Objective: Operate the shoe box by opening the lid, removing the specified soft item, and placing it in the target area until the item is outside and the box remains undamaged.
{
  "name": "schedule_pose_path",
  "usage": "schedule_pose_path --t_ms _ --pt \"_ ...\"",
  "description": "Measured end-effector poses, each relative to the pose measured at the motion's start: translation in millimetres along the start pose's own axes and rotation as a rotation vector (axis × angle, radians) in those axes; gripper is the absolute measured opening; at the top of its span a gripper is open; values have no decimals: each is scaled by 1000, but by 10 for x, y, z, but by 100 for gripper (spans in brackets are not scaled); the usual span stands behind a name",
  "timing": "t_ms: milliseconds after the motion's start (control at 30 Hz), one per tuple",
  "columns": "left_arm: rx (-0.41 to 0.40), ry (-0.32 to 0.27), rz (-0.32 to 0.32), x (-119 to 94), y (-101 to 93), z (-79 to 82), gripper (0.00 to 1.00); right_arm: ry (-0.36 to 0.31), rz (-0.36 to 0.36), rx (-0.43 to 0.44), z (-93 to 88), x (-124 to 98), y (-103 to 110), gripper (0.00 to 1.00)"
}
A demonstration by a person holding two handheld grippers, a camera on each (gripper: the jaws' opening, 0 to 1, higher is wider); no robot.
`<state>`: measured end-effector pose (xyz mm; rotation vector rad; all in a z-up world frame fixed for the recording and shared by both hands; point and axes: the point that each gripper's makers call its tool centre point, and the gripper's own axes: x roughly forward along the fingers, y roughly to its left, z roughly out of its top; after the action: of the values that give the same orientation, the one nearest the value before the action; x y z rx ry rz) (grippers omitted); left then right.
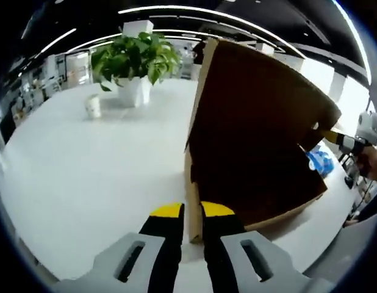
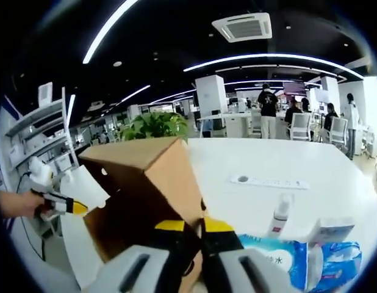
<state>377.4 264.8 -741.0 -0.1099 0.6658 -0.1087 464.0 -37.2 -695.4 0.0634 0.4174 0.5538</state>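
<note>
Currently the left gripper (image 1: pixel 193 215) pinches the near edge of the shoe box (image 1: pixel 255 140), jaws nearly shut on the cardboard wall. Right gripper (image 2: pixel 194 229) likewise clamps the box's opposite edge. Box stands on the white table (image 1: pixel 97 177), lid raised, potted plant (image 1: pixel 136 64) behind.

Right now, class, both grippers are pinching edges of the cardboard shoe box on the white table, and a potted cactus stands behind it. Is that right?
One detail is wrong: the plant behind the shoe box is a leafy green one in a white pot, not a cactus, as the left gripper view shows. The rest holds: the left gripper and the right gripper each pinch a cardboard edge, above the white table.
</note>
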Motion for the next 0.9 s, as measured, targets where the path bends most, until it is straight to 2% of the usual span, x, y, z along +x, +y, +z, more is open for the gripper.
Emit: schedule_pose_path --t_ms 233,433,600,900 --pt "30 -63 -9 -159 -4 287 13 9 4 12 -57 -42 22 4" --pt "70 -122 -57 -227 -160 552 17 24 6 19 -115 -83 53 4" --pt "113 -145 -51 -243 -211 650 17 31 12 7 -163 -133 79 3" --pt "135 -157 -68 -271 -246 636 19 62 34 -4 -291 -227 146 5"
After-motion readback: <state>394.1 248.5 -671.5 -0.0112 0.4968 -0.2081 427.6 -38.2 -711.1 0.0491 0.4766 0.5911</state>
